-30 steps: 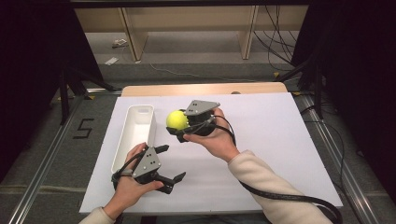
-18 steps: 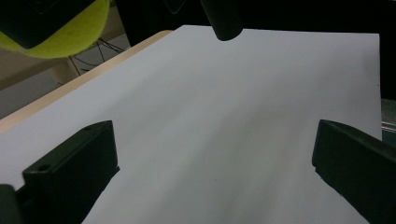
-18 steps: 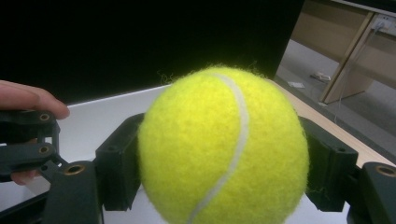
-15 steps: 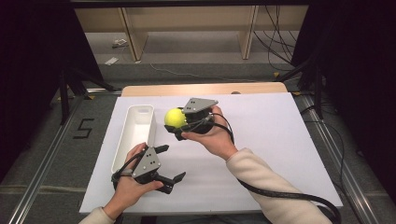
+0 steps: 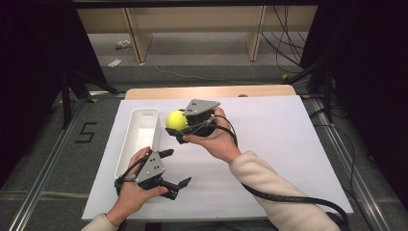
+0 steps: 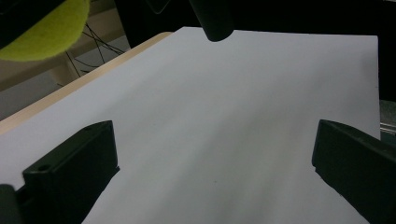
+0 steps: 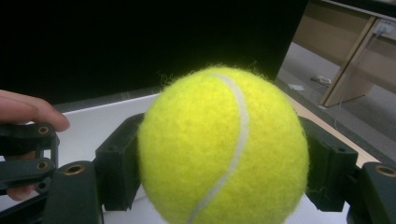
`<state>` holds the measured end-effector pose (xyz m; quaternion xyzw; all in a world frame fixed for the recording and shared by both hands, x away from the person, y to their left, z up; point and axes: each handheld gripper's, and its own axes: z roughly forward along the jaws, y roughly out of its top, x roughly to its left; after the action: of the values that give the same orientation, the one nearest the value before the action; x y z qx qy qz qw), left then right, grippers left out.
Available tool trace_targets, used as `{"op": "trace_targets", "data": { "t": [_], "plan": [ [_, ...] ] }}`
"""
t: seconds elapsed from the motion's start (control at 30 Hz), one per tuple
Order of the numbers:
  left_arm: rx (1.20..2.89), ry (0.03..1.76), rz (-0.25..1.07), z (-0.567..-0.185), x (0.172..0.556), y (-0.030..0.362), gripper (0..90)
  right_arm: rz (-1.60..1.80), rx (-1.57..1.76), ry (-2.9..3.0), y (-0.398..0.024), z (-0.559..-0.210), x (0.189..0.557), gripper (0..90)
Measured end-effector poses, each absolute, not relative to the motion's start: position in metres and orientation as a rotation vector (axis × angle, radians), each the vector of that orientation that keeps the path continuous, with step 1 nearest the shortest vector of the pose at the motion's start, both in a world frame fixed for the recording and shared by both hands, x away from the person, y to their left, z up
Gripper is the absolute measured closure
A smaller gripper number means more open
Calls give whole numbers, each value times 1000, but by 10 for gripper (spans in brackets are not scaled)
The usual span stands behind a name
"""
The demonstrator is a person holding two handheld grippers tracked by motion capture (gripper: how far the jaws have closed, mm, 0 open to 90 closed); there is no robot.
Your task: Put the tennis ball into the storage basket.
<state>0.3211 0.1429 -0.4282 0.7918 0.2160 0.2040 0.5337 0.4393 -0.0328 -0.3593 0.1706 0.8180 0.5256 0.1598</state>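
While the left gripper (image 5: 174, 167) rests low with its jaws spread wide and empty, the right gripper (image 5: 177, 123) pinches the fuzzy yellow tennis ball (image 5: 176, 120) — it has carried it closer to the long white plastic tray (image 5: 126, 151) just left of it — likely dropping it in next.

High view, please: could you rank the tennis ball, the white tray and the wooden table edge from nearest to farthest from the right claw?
1. Tennis ball: clamped in the right claw, so touching it.
2. White tray: just to the left of the ball, lying lengthwise on the white sheet.
3. Wooden table edge: at the far side, beyond the sheet.
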Motion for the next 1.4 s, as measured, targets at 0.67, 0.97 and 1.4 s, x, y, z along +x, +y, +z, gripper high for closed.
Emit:
{"op": "trace_targets", "data": {
  "t": [0.67,0.97,1.4],
  "plan": [
    [1891,512,484,-429,321,142,0,1514,487,2335,-23,-360,441,269],
    [1894,508,485,-429,321,142,0,1509,490,2340,-19,-361,442,269],
    [1896,502,486,-428,321,142,0,1504,483,2346,-11,-361,444,269]
  ]
}}
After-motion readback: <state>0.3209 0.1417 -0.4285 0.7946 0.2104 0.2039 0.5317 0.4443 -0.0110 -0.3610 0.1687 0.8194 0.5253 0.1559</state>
